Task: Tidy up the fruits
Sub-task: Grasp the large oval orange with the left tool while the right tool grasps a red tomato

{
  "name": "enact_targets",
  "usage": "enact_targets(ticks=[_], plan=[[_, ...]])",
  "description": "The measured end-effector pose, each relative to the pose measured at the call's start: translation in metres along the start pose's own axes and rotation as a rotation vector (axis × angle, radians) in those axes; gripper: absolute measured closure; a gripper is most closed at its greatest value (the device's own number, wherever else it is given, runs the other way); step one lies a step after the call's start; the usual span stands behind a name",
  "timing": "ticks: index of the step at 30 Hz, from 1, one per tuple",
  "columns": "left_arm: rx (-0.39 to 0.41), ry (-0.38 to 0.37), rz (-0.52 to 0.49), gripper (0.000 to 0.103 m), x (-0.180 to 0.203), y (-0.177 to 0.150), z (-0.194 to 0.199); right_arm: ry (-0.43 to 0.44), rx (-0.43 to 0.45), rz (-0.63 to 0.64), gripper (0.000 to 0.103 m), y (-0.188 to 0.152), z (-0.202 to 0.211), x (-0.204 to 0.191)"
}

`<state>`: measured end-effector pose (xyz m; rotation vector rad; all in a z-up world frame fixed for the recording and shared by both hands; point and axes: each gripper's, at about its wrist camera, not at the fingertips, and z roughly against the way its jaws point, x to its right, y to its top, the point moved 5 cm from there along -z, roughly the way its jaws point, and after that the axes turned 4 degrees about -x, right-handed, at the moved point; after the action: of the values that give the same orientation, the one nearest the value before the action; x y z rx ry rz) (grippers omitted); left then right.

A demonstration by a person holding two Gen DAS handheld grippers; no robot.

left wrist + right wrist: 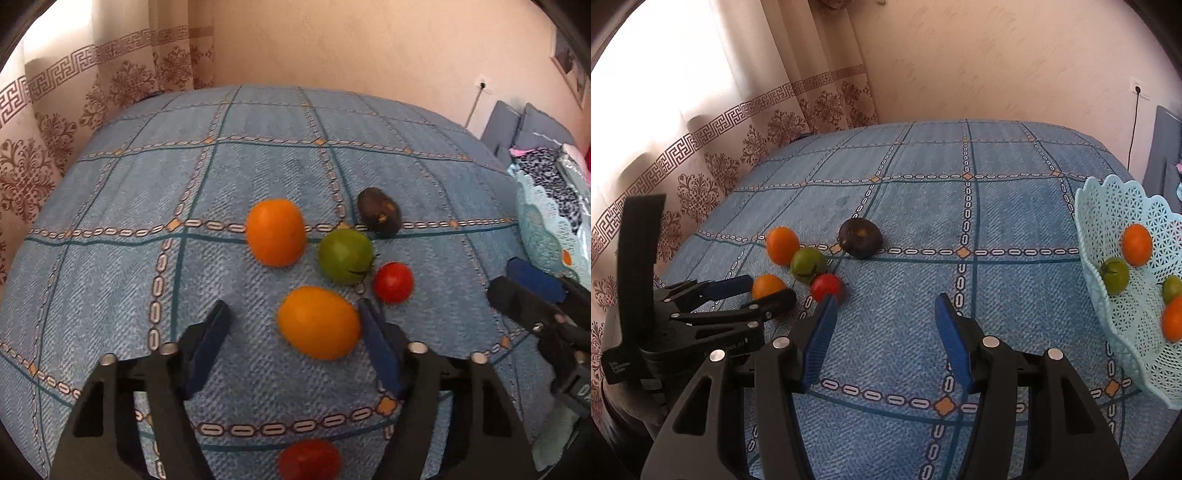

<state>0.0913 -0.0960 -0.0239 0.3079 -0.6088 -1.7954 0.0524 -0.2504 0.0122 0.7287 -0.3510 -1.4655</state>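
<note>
In the left wrist view my left gripper [295, 317] is open around the near orange fruit [318, 322], its right finger close beside it. Beyond lie another orange fruit [276, 232], a green tomato [345, 255], a red tomato [393, 282] and a dark fruit [379, 211]. A second red tomato [309, 459] lies below the gripper. My right gripper [886, 317] is open and empty above the blue cloth. The light blue basket [1123, 325] at the right holds orange fruits [1137, 244] and green tomatoes [1114, 275]. The left gripper [753, 291] shows at the left there.
A blue patterned cloth [147, 221] covers the table. Patterned curtains [720, 155] hang at the left and a wall stands behind. Grey cushions [517, 125] and folded fabrics [554, 177] lie at the far right. My right gripper [524, 291] shows at the right edge.
</note>
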Motion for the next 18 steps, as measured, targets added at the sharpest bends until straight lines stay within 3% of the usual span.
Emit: enact_targets(ticks=[3, 9, 18], plan=[[0.002, -0.050, -0.010, 0.060, 0.005, -0.001, 0.001, 0.005, -0.009, 0.004, 0.046, 0.000, -0.003, -0.002], [0.033, -0.069, 0.007, 0.060, 0.001, -0.003, 0.010, 0.011, -0.022, 0.027, 0.046, 0.001, -0.009, -0.009], [0.103, 0.013, 0.063, 0.060, -0.021, 0.004, 0.032, 0.038, -0.065, 0.094, 0.046, 0.004, -0.028, -0.029]])
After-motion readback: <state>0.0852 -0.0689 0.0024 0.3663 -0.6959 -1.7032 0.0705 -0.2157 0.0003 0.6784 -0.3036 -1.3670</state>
